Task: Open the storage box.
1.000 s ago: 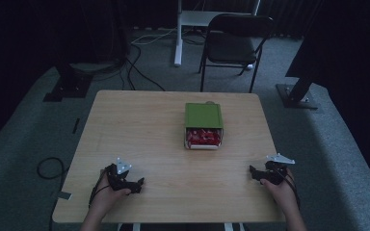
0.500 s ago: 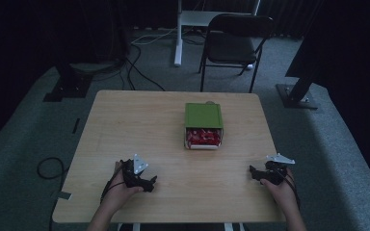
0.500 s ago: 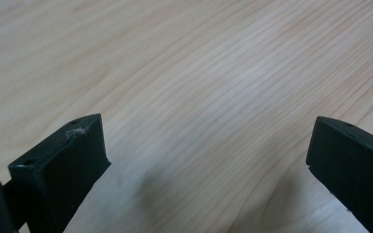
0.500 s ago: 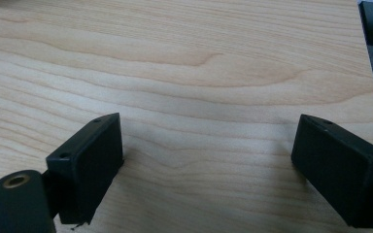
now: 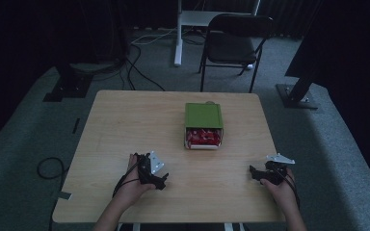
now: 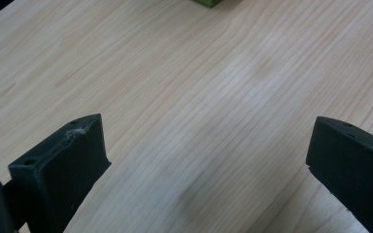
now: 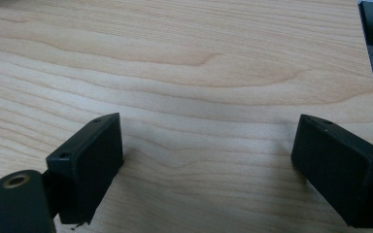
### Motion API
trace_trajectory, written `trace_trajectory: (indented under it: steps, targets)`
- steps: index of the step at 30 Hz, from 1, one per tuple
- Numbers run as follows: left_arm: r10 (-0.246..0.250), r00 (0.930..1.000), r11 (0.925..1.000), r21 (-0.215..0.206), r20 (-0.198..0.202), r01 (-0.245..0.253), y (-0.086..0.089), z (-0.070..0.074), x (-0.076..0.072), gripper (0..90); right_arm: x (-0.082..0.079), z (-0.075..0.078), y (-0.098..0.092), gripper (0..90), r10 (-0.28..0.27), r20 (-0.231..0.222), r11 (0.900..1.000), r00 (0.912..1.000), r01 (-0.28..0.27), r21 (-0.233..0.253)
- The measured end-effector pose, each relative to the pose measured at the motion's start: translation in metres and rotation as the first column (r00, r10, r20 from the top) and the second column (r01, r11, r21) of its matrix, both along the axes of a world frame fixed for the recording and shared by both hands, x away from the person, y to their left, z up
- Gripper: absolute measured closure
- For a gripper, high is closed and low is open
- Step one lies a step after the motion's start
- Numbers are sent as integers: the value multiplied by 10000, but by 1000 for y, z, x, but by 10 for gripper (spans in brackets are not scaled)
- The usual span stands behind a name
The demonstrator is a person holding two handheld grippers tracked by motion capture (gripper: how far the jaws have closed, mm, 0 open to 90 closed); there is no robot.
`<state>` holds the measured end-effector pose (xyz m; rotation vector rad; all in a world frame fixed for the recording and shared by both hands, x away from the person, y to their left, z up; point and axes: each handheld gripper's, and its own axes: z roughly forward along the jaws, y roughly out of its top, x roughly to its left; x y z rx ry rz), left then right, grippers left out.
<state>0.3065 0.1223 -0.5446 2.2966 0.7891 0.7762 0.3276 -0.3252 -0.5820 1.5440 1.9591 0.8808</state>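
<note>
Dim room, pale wood table point(image 5: 125, 125). Green box w/ red packets in its open near end point(image 5: 203, 126) sits centre-far. My left gripper point(image 5: 158, 179) & right gripper point(image 5: 254, 172) rest near edge, both jaws wide apart, nothing held. I think left should approach box low, square to the open end.

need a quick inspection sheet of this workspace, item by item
surface: light wooden table, bare apart from the box
job's things: green box at table centre, near end open, red contents showing
clutter: nothing seen
grippers: left gripper and right gripper near the front edge, jaws apart, holding nothing
cables: loose cables on the floor beyond the table
surroundings: black chair, carpeted floor, dark backdrop
</note>
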Motion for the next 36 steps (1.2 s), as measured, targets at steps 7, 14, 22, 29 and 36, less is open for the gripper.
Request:
trace_trajectory:
  steps: [7,14,22,29,36]
  targets:
    - [-378,9991,9988,328,196,372,-18,3,4,19,0,0,0,108,0,2,10000,10000,0,2]
    - [-1089,9921,9883,1143,622,1014,-41,4,6,19,0,0,0,108,3,-3,10000,10000,-3,-2]
    - [-1647,9825,9785,1394,865,1518,-64,5,7,19,0,0,0,109,2,-3,10000,10000,-2,-1]
    - [-2393,9603,9569,2021,1433,2083,-84,12,8,19,0,0,0,108,8,4,10000,10000,-8,-6]
    - [-2952,9410,9325,2643,1653,2461,-103,13,11,19,0,0,0,108,0,1,10000,10000,0,4]
